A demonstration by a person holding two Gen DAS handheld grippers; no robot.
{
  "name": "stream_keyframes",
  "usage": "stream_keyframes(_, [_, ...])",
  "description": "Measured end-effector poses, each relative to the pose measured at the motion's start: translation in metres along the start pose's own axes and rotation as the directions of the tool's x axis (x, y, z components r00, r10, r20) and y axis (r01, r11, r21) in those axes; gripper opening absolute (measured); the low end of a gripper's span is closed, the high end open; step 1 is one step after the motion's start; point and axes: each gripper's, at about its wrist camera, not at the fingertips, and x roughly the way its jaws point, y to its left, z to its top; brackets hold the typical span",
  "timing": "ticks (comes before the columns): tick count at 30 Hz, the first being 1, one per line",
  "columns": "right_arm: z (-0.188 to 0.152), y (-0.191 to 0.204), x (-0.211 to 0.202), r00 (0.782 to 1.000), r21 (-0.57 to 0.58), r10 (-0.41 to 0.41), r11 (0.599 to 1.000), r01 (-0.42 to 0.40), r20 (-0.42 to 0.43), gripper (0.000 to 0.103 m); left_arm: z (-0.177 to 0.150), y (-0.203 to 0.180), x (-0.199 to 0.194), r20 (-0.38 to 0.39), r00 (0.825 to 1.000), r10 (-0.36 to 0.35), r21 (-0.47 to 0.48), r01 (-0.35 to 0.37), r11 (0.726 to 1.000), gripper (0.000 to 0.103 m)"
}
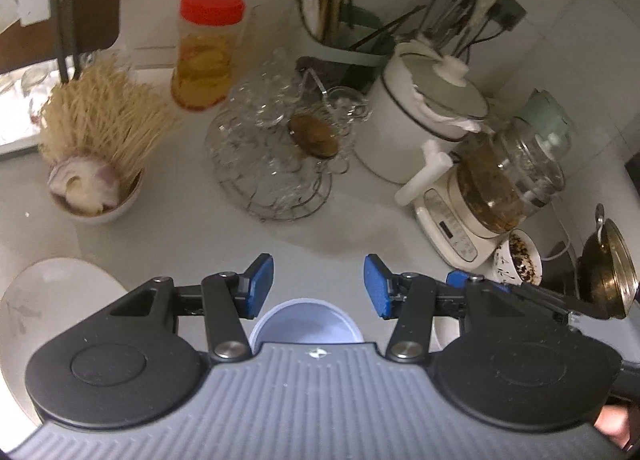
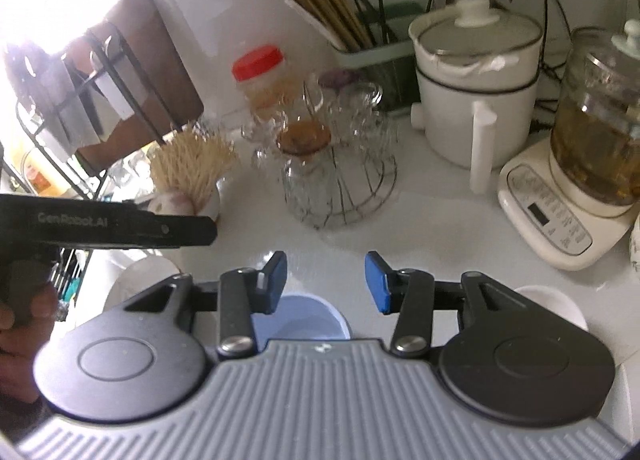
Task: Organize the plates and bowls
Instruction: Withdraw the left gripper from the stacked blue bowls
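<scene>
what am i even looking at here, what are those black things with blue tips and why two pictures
Those are two hand-held grippers, one in each of a person's hands. Each picture comes from a camera on one gripper, looking along its fingers. The left gripper and the right gripper both stand open, holding nothing. Below each sits a pale blue bowl on the white counter. A white plate lies at the left; further back are a red-lidded jar, a wire rack of glasses, a white pot and a glass kettle.
</scene>
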Motion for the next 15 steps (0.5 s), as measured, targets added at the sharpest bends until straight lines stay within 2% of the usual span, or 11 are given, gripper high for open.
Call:
stream_keyframes(9, [0.003, -0.001, -0.014, 0.996, 0.020, -0.045, 0.999, 0.044, 0.079, 0.047, 0.006, -0.018, 0.002, -0.003, 0.999, -0.041, 0.072, 0.042, 0.997, 0.056])
stream_keyframes(15, [0.001, -0.007, -0.021, 0.992, 0.040, -0.079, 0.996, 0.075, 0.101, 0.047, 0.008, -0.028, 0.008, -0.013, 0.997, -0.072, 0.098, 0.073, 0.993, 0.056])
